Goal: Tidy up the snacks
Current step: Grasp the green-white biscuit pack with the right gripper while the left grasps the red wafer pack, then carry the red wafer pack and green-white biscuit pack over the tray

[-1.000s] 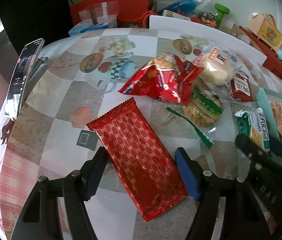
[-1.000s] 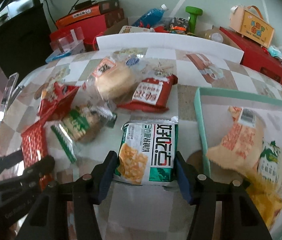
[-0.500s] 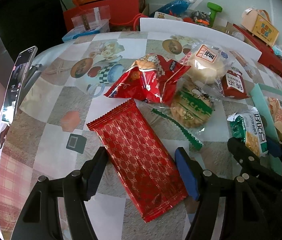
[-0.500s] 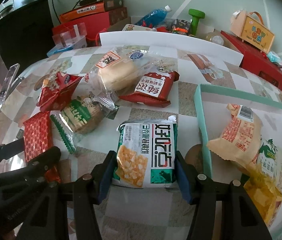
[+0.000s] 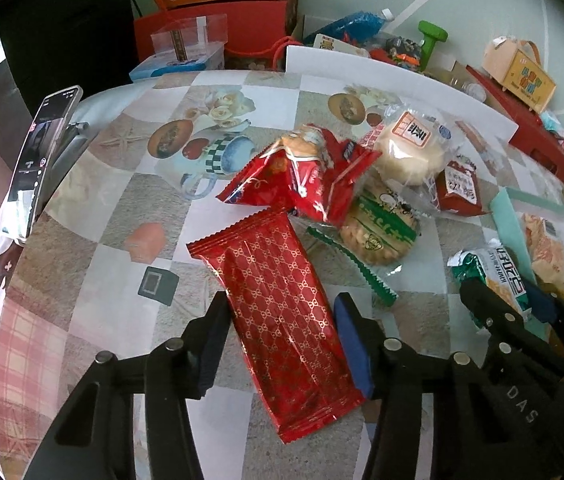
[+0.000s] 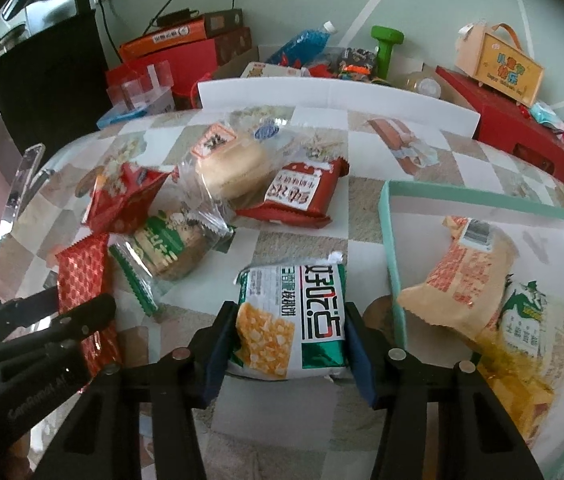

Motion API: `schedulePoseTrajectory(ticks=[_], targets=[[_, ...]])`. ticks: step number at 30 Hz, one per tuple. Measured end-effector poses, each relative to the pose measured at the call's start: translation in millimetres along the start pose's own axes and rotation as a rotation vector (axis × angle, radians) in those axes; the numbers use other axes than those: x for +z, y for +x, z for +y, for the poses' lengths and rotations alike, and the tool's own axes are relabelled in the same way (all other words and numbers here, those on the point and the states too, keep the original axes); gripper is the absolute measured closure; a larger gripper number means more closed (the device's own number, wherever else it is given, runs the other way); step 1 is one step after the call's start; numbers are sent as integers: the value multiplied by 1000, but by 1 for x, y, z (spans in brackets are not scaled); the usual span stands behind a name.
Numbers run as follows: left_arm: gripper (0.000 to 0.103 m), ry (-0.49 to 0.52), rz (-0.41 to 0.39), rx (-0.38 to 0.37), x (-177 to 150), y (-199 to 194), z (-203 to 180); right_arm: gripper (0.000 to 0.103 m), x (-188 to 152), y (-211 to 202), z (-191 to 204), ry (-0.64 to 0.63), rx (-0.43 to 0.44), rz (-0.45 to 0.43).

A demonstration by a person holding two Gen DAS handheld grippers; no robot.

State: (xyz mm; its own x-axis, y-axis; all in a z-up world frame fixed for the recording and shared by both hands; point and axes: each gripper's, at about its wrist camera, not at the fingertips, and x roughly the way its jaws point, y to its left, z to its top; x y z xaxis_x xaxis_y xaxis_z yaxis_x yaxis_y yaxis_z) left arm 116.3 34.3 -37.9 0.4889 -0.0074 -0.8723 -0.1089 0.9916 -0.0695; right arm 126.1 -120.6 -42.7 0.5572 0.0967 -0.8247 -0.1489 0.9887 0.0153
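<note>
My left gripper (image 5: 279, 336) points down over the long red wrapper (image 5: 277, 320), a flat foil packet with a gold lattice print and zigzag-cut ends, lying flat on the table (image 5: 113, 208). Its jaws are closing, one on each long edge of the wrapper; the left finger (image 5: 211, 340) looks to be at the edge, while a thin gap shows on the right side, so I don't count it as clamped.

My right gripper (image 6: 288, 342) straddles the green-and-white bag (image 6: 292, 320), a glossy, puffy pillow pack with a yellow snack picture and crimped silver edges. Those jaws are closing too, and both pads sit against the bag's sides, pressing it.

The table wears a smooth checked cloth printed with cups and flowers. Just beyond the red wrapper lie a crumpled red foil bag (image 5: 302, 176), a round cracker pack (image 5: 380, 228) in clear film with a green band, a pale round bun (image 5: 410, 152) in clear plastic, and a small dark-red packet (image 5: 460, 188).

To the right stands a shallow tray (image 6: 392, 248) with a mint-green rim and white floor. In it lie an orange-and-cream paper-like bag (image 6: 462, 280), a green-and-white packet (image 6: 530, 320) and a translucent yellow wrapper (image 6: 510, 384). The green-and-white bag lies on the table just left of the tray's near corner.
</note>
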Motion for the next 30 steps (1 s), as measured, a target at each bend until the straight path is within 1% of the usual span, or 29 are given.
schedulePoseTrajectory(ticks=[4, 8, 11, 14, 16, 20, 23, 26, 30], targets=[[52, -6, -8, -14, 0, -5, 1, 50, 2, -7, -2, 6, 1, -10], [52, -13, -33, -22, 2, -15, 3, 50, 4, -18, -3, -4, 9, -34], [52, -11, -35, -20, 3, -17, 2, 50, 1, -11, -3, -14, 4, 5], [52, -2, -11, -15, 1, -11, 1, 50, -4, -2, -4, -12, -1, 48], [52, 4, 10, -12, 0, -7, 1, 50, -5, 0, -5, -17, 1, 56], [52, 8, 27, -11, -2, -4, 0, 49, -8, 5, -2, -38, -13, 87], [52, 11, 34, -12, -1, -3, 0, 48, -9, 7, 1, -52, -28, 92], [52, 13, 36, -12, -2, -2, 0, 47, -9, 9, 0, -49, -20, 85], [52, 11, 35, -12, -2, -1, 0, 49, -9, 9, 2, -51, -22, 81]])
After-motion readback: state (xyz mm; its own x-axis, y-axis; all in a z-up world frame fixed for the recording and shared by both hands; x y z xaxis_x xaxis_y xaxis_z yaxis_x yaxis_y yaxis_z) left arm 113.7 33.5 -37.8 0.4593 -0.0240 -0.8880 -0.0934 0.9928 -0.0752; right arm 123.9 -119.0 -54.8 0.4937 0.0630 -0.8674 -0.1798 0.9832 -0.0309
